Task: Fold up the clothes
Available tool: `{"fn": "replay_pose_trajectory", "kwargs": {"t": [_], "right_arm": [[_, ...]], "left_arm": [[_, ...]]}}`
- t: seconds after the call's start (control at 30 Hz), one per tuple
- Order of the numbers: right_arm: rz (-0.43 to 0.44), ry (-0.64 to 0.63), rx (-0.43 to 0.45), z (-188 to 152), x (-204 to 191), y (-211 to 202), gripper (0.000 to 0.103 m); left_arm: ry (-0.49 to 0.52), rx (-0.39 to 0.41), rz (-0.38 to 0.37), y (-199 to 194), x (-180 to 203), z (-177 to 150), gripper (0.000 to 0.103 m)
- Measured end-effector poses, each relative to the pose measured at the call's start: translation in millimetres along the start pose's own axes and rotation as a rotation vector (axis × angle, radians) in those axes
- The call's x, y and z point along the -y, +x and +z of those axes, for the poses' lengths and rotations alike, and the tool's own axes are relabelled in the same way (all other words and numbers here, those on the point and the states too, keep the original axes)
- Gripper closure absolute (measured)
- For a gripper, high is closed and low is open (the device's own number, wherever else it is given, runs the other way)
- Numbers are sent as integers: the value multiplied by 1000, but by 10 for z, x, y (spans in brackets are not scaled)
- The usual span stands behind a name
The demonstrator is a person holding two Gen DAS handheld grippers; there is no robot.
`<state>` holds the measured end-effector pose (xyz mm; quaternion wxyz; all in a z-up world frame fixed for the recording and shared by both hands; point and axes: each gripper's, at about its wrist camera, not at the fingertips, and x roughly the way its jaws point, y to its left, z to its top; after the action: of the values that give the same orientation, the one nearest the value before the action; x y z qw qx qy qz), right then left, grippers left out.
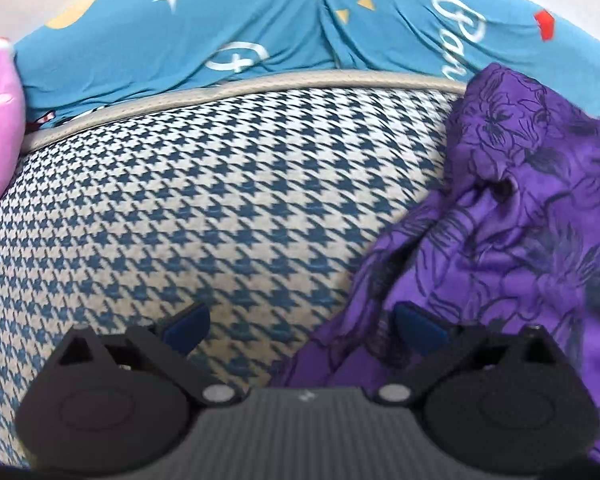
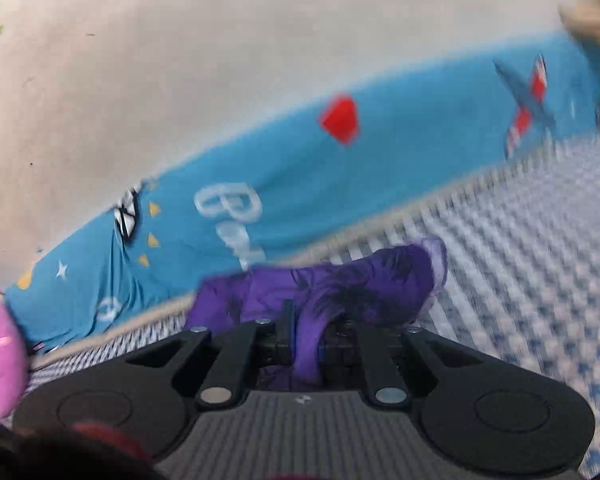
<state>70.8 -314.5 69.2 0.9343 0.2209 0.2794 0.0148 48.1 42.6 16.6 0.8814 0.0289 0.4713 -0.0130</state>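
Right wrist view: your right gripper [image 2: 304, 346] pinches the purple floral-print garment [image 2: 320, 284], lifting; your left gripper [image 1: 300, 320] gapes empty—grab its hem beside the houndstooth cushion's [image 1: 180, 208] piped edge.

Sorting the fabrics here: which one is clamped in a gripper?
The purple floral garment, pinched in the right gripper; the blue printed sheet and houndstooth cover lie untouched.
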Motion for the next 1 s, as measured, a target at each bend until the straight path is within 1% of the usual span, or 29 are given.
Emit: {"fn": "replay_pose_trajectory", "kwargs": {"t": [0.03, 0.07, 0.1, 0.13, 0.17, 0.23, 0.33, 0.47, 0.57, 0.67, 0.77, 0.83, 1.0], "right_arm": [[19, 48, -35, -1, 156, -4, 80], [46, 111, -50, 7, 317, -29, 77], [74, 163, -57, 20, 457, -58, 69], [92, 198, -57, 34, 564, -95, 66], [94, 216, -38, 47, 641, -149, 65], [95, 236, -13, 82, 753, -225, 59], [105, 300, -18, 103, 881, -219, 54], [104, 354, -63, 54, 951, -77, 52], [120, 399, -96, 7, 966, 64, 52], [149, 452, -113, -27, 960, 179, 52], [189, 539, -138, -64, 977, 303, 48], [196, 585, -146, -88, 999, 378, 46], [193, 675, -149, -124, 1033, 569, 46]], "left_arm": [[-1, -1, 4, 5, 23, -2, 0], [-7, -1, 1, -2, 36, -4, 0], [-14, -3, -3, -5, 46, -1, 0], [-20, -5, -7, -4, 57, 3, 0], [-24, -5, -7, 3, 63, 7, 0], [-28, -4, -4, 32, 71, 15, 0], [-24, -2, 5, 71, 102, 32, 0], [-30, 2, 4, 50, 108, 27, 0], [-31, 2, 1, 71, 113, 41, 0], [-23, 3, -5, 108, 108, 49, 0], [-18, 2, -11, 122, 93, 47, 0], [-13, 4, -13, 108, 84, 35, 0], [-11, 2, -19, 136, 83, 46, 0]]}}
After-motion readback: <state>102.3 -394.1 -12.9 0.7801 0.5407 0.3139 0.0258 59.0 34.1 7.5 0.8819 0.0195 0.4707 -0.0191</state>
